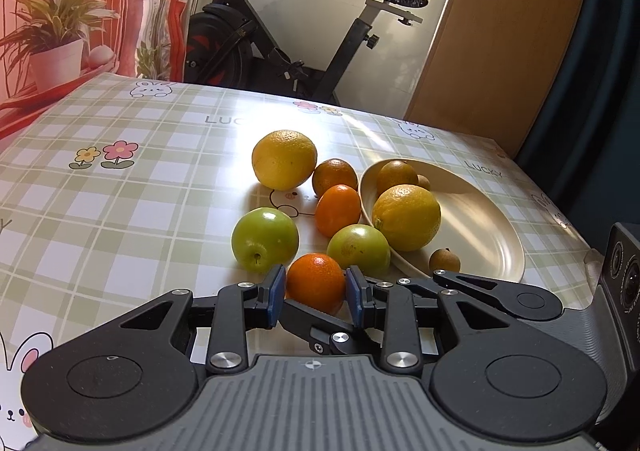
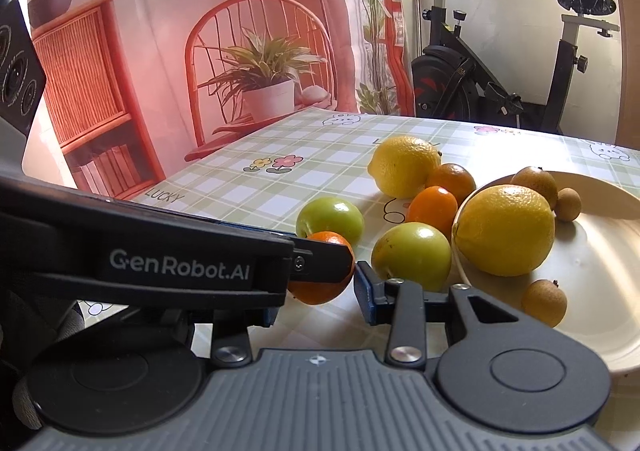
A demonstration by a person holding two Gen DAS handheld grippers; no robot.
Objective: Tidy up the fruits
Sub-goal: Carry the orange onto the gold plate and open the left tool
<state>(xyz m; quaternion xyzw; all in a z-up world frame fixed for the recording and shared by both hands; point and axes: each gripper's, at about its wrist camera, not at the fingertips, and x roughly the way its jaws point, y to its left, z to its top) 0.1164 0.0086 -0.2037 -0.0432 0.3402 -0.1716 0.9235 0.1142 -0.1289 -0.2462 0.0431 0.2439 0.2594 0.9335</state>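
Left gripper [image 1: 315,291] pinched an orange [image 1: 316,285] on the tablecloth [image 1: 120,191], blue pads [image 1: 277,293] touching both its sides. Right gripper [image 2: 316,297] spread wide, just beside that orange. Green checks, rabbits, flowers and "LUCKY" over the cloth, sunlit. Nearby lay lemons [image 1: 284,159], green fruit [image 1: 265,239] and a plate [image 1: 480,227] bearing more. Behind stood an exercise bike [image 1: 288,43] and a printed backdrop [image 2: 160,51].
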